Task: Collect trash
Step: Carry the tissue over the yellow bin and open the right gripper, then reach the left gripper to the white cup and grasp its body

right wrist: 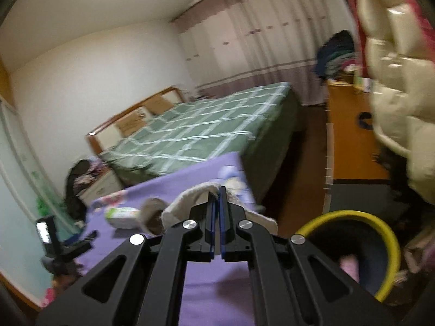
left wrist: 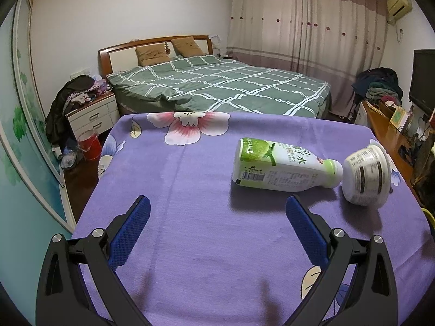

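Right gripper (right wrist: 217,190) clamped on pale wrapper (right wrist: 190,193), bin (right wrist: 353,214) at four o'clock; left gripper (left wrist: 217,206) wide and empty, bottle (left wrist: 282,167) and cup (left wrist: 367,174) at one o'clock uncollected.
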Available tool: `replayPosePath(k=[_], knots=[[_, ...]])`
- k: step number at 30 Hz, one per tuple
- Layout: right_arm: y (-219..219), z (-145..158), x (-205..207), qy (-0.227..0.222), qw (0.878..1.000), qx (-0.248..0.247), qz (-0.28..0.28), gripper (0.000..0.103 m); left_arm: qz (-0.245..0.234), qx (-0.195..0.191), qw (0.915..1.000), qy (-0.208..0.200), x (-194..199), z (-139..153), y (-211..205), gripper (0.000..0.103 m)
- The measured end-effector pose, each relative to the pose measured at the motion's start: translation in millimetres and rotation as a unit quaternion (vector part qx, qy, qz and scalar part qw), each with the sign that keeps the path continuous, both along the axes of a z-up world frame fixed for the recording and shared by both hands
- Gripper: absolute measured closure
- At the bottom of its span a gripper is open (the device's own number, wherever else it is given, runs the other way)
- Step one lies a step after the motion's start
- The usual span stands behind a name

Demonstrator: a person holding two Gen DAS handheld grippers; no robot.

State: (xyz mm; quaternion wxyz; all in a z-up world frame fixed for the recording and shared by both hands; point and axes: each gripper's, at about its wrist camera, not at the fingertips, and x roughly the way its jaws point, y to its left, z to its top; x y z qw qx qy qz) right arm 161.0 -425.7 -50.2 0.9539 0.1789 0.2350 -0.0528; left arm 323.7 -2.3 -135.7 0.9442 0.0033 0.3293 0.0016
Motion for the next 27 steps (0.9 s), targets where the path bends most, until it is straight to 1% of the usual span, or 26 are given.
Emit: replayPosePath(k=[3, 7, 11, 15, 16, 17, 18, 19, 20, 22, 27], knots=[[-20, -17, -9, 0.024, 0.999, -0.013, -0.043, 0.1, -0.007, 0.003, 1.0, -0.002, -2, 0, -4, 0.005], [-39, -43, -19, 0.064, 0.993, -0.033, -0.093, 0.099, -0.019, 0.011, 0.9998, -0.004, -4, 1, -11, 0.005], [-57, -63, -23, 0.092, 0.986, -0.04, -0.13, 0.099, -0.029, 0.018, 0.9994, -0.005, -6, 1, -19, 0.005], [-62, -72, -22, 0.113, 0.98, -0.051, -0.152, 0.099, -0.033, 0.022, 0.9992, -0.004, -7, 1, -22, 0.005], [-64, -75, -21, 0.124, 0.977, -0.061, -0.161, 0.096, -0.034, 0.021, 0.9992, -0.003, -7, 1, -22, 0.005], [-66, -77, -21, 0.134, 0.975, -0.068, -0.166, 0.084, -0.034, 0.021, 0.9992, -0.002, -6, 1, -22, 0.005], [-68, -80, -21, 0.142, 0.972, -0.074, -0.173, 0.076, -0.035, 0.02, 0.9992, -0.001, -6, 1, -22, 0.005], [-70, -83, -22, 0.146, 0.97, -0.077, -0.179, 0.061, -0.036, 0.02, 0.9992, -0.001, -5, 1, -22, 0.005], [-70, -84, -23, 0.152, 0.967, -0.085, -0.186, 0.055, -0.037, 0.02, 0.9991, 0.0, -4, 0, -22, 0.005], [-73, -86, -23, 0.16, 0.962, -0.101, -0.199, 0.053, -0.039, 0.023, 0.999, 0.002, -4, 0, -24, 0.005], [-74, -89, -27, 0.157, 0.963, -0.094, -0.197, 0.052, -0.046, 0.029, 0.9985, 0.005, -4, -3, -28, 0.005]])
